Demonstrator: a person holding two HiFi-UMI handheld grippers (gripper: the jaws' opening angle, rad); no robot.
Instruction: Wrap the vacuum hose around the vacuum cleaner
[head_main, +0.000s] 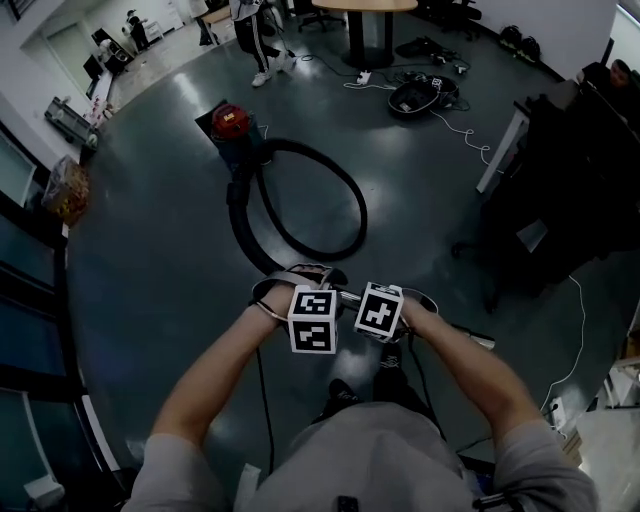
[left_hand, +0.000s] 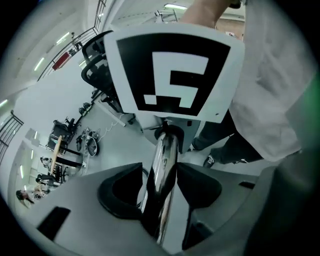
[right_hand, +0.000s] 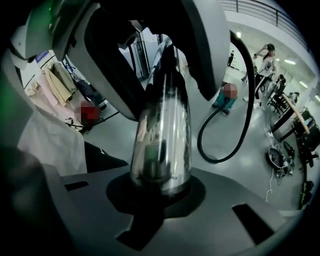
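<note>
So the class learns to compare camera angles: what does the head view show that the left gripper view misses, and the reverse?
Only the head view: the red vacuum cleaner and the black hose in its full loop on the floor. Only the left gripper view: the left claw shut on the chrome wand, seen close. Both: the wand, one marker cube and the person's shoes.
</note>
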